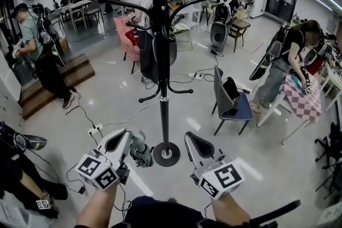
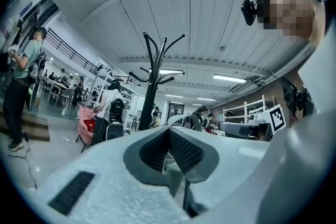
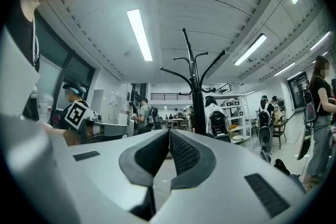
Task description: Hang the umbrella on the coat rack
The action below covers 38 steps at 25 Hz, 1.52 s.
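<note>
**Head view.**
- The left gripper [image 1: 124, 136] and right gripper [image 1: 191, 139] sit side by side and point ahead at the coat rack [image 1: 163, 61].
- The rack's round base [image 1: 166, 154] rests on the floor [image 1: 107, 99], between the two grippers.
- The umbrella [image 1: 140, 150] is grey-green, folded and bunched. It sits at the left gripper's inner side, between that gripper and the base. Whether it touches the base cannot be told.
- The rack's lower hooks [image 1: 184, 92] are ahead of both grippers.
- A blue-seated chair [image 1: 233, 109] stands ahead and to the right of the right gripper, well apart.
- A person in a green shirt [image 1: 31, 34] stands far ahead and to the left of the left gripper.

**Left gripper view.**
- The left gripper [image 2: 169, 131] is closed, its pads [image 2: 184, 150] meeting at the tips.
- A pale grey-green piece of the umbrella [image 2: 176, 181] sits low between the jaws, under the pads, so the gripper is holding the umbrella.
- The coat rack [image 2: 151, 97] stands ahead, slightly left of the jaw line, with its upper arms spreading above.

**Right gripper view.**
- The right gripper [image 3: 169, 134] is closed pad to pad, with nothing between the jaws.
- The coat rack [image 3: 197, 107] stands ahead, just right of the jaw line.
- A person in a dark top [image 3: 321, 97] stands far to the right of this gripper.
</note>
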Each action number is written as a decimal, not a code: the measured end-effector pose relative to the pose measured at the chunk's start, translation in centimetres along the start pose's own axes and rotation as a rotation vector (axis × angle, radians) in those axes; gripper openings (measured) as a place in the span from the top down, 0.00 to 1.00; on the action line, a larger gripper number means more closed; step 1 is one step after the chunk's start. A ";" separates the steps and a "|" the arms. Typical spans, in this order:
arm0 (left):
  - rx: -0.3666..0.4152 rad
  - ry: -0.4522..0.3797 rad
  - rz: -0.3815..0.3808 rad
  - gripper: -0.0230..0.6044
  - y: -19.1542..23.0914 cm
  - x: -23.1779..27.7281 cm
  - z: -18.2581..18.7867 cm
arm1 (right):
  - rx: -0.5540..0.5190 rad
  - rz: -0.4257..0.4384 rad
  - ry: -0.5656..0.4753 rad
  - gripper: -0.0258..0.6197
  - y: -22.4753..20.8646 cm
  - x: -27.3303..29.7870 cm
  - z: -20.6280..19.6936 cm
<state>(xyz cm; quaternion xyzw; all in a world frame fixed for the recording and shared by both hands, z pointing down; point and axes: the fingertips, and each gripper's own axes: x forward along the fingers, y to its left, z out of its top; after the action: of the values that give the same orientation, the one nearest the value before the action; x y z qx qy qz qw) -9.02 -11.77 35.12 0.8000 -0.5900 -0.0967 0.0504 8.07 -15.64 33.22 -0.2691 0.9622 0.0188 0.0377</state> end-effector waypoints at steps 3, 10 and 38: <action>0.007 0.007 0.004 0.95 0.5 1.0 -0.4 | 0.000 0.004 0.005 0.95 -0.6 0.4 -0.4; -0.019 0.015 -0.003 0.95 3.2 2.8 -0.7 | -0.015 0.009 0.036 0.94 -0.8 3.0 -1.0; -0.039 0.140 -0.095 0.95 14.2 11.5 -5.3 | 0.001 -0.099 0.135 0.94 -3.8 13.3 -4.1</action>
<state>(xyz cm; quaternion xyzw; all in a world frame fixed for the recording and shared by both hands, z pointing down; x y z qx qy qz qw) -17.90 -27.13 41.96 0.8307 -0.5445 -0.0545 0.1024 -1.52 -25.97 36.11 -0.3171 0.9480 -0.0018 -0.0259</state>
